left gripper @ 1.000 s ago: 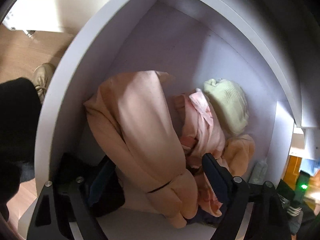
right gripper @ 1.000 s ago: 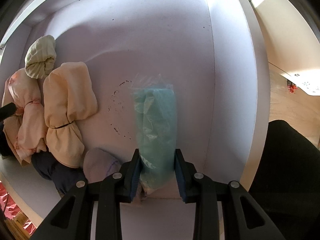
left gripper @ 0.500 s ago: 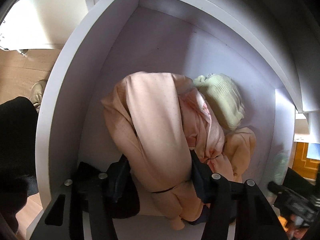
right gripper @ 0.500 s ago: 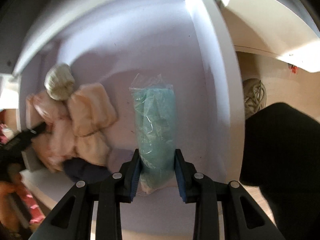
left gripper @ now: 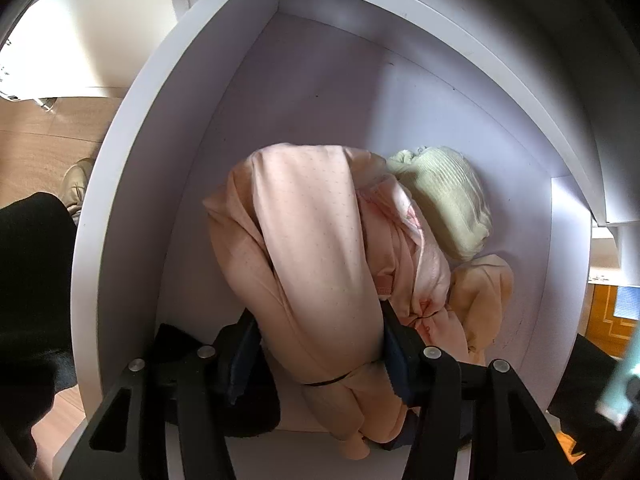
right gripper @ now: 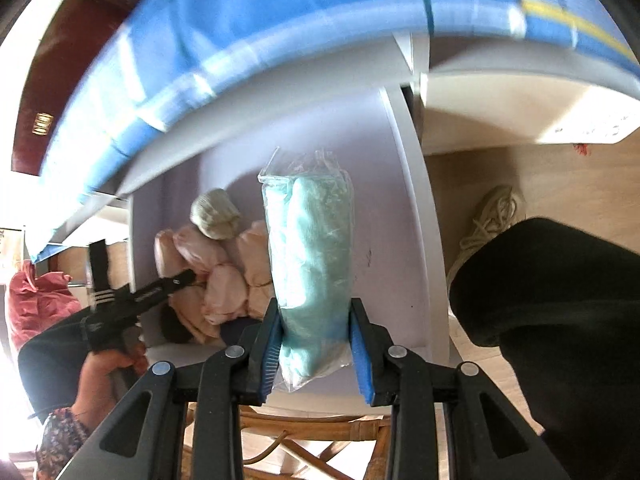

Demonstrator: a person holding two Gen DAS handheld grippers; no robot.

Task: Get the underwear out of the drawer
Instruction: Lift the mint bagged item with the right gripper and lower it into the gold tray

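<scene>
In the left wrist view, my left gripper (left gripper: 318,316) points down into the white drawer (left gripper: 132,184) and is shut on a rolled peach underwear bundle (left gripper: 312,240) tied with a dark band. A pink roll (left gripper: 416,264), a cream knit roll (left gripper: 444,200) and an orange-peach roll (left gripper: 484,296) lie against it. A dark garment (left gripper: 248,400) sits under the left finger. In the right wrist view, my right gripper (right gripper: 314,308) is shut on teal underwear in a clear plastic bag (right gripper: 310,232), held above the drawer (right gripper: 416,216).
A blue surface (right gripper: 280,20) overhangs the drawer's far side. A pale shoe (right gripper: 488,216) and a person's dark trouser leg (right gripper: 560,300) stand on the wood floor to the right. A rattan frame (right gripper: 320,440) is below, and a red cloth (right gripper: 32,304) lies far left.
My left jaws closed from wide apart onto the peach roll. My right gripper rose out of the drawer and turned, carrying the teal bag up with it.
</scene>
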